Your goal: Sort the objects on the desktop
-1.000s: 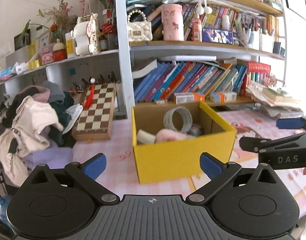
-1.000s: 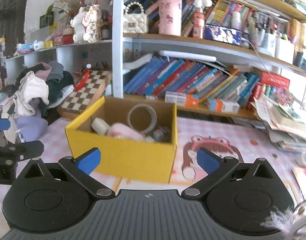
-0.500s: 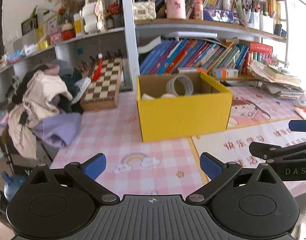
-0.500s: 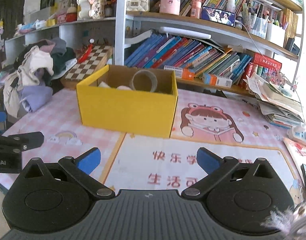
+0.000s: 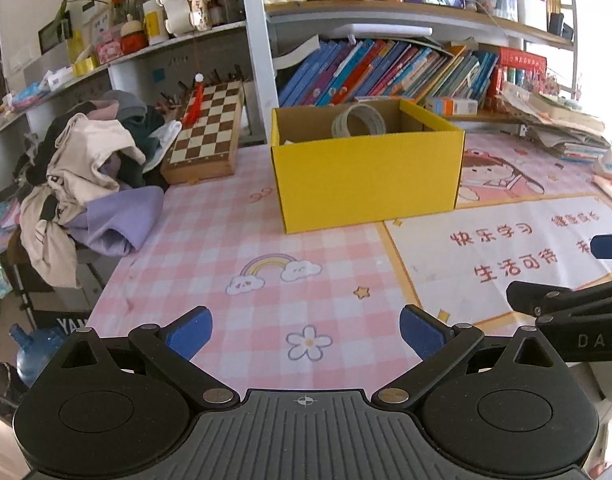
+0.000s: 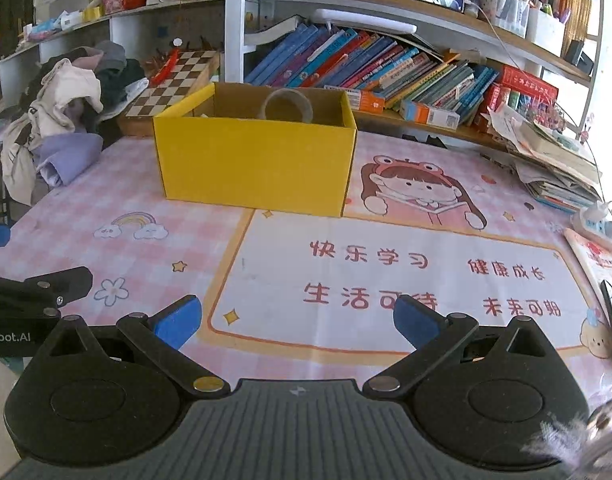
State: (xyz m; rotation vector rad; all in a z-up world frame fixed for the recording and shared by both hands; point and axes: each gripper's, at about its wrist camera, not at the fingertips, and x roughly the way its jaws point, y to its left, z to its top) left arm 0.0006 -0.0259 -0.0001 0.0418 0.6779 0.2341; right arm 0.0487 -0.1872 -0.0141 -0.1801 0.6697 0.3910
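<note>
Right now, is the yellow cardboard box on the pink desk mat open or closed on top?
Open. The yellow cardboard box has no lid or flaps over it; its brown inside walls show, with a roll of clear tape standing inside.

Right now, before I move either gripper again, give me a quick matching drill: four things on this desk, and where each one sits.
Things:
1. tape roll
2. chessboard
3. clothes pile
4. yellow box

Places:
A. at the desk's left edge
B. leaning up against the shelf unit, left of the box
C. inside the box, standing on edge
D. on the pink checked mat, in front of the books

Pairs: 1-C, 2-B, 3-A, 4-D
</note>
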